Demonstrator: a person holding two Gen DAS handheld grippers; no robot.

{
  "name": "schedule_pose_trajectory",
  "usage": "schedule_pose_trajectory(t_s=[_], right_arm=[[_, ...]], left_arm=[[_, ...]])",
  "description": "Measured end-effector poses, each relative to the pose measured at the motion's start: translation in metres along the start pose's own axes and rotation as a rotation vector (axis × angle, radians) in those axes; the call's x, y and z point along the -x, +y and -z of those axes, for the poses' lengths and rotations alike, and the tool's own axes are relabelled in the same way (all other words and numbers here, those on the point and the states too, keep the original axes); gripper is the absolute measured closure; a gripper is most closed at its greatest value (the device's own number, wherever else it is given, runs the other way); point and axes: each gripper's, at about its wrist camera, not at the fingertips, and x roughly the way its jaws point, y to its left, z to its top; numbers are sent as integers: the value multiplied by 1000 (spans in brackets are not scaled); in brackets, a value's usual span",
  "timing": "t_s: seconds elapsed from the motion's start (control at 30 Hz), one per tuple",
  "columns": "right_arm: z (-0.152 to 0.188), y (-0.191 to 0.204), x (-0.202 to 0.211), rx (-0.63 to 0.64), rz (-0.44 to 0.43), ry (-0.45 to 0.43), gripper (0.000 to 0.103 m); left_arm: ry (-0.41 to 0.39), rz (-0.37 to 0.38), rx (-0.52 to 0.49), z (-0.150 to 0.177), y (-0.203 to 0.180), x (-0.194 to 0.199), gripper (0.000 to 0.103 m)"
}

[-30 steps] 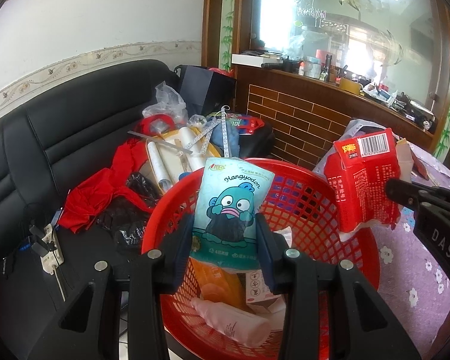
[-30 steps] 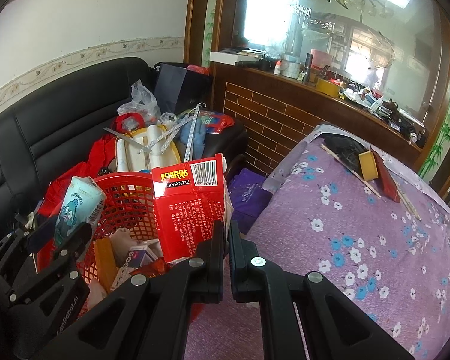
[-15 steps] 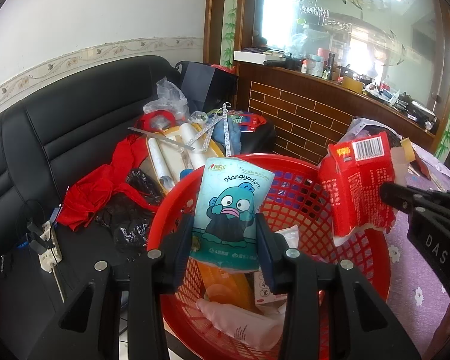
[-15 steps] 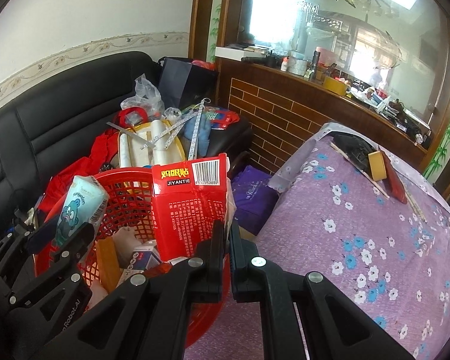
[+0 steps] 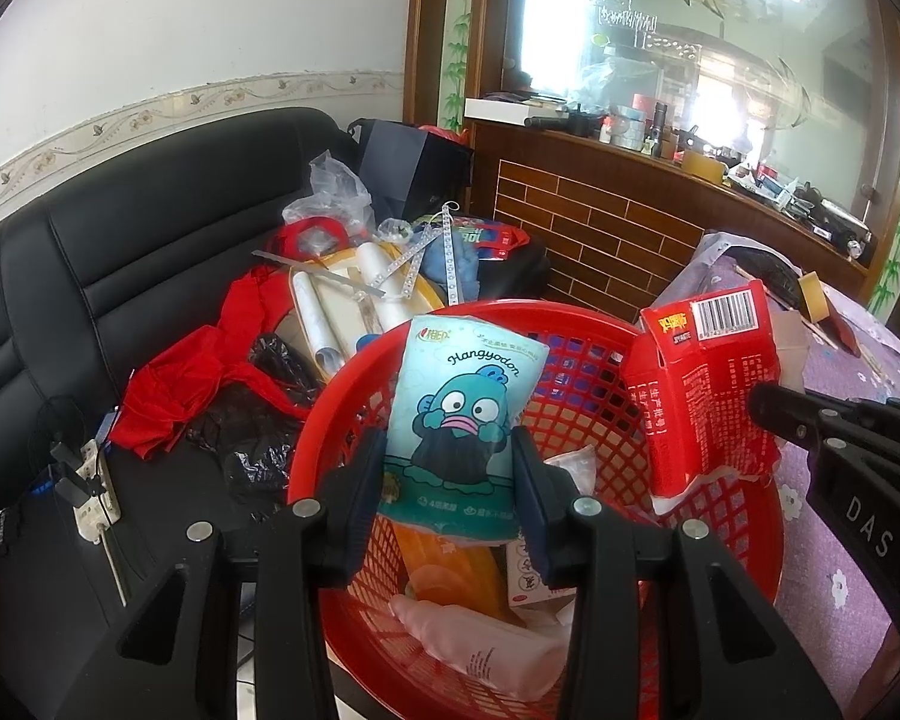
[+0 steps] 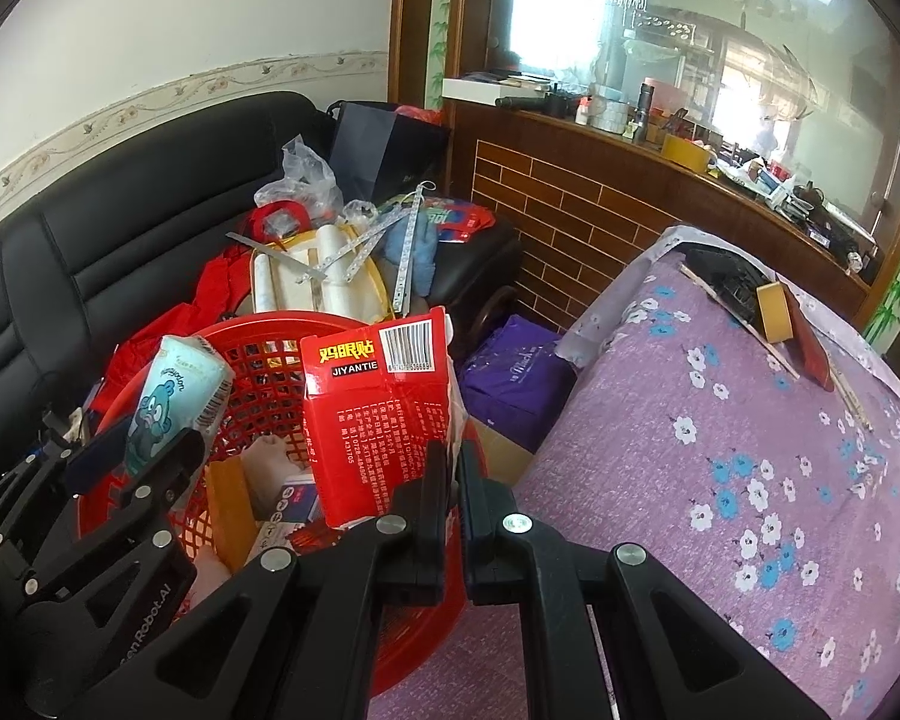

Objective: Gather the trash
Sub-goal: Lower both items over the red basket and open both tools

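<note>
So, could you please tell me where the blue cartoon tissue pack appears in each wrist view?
Left wrist: blue cartoon tissue pack at centre, clamped in the left gripper.
Right wrist: at left, same gripper around it.
Shared landmark: the red basket beneath it.

The right tool point(image 6: 455, 480) pinches the lower corner of a flattened red box point(image 6: 378, 414), holding it upright over the red mesh basket point(image 6: 270, 360). At the left, the left tool point(image 6: 135, 450) grips a pale blue cartoon pouch point(image 6: 177, 390) above the same basket. A purple flowered cloth point(image 6: 720, 480) covers the worktop to the right, and a cluttered black sofa point(image 6: 120, 240) stands behind.
</note>
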Motion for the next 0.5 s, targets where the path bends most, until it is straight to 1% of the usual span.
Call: schedule_pose_trajectory(t_s=[0.43, 0.5], right_arm=[[3, 5, 3, 3, -16, 8, 98], [3, 5, 3, 2, -20, 11, 98]], left_arm=[[-1, -1, 0, 0, -1, 0, 63], [-4, 0, 0, 1, -1, 0, 60]])
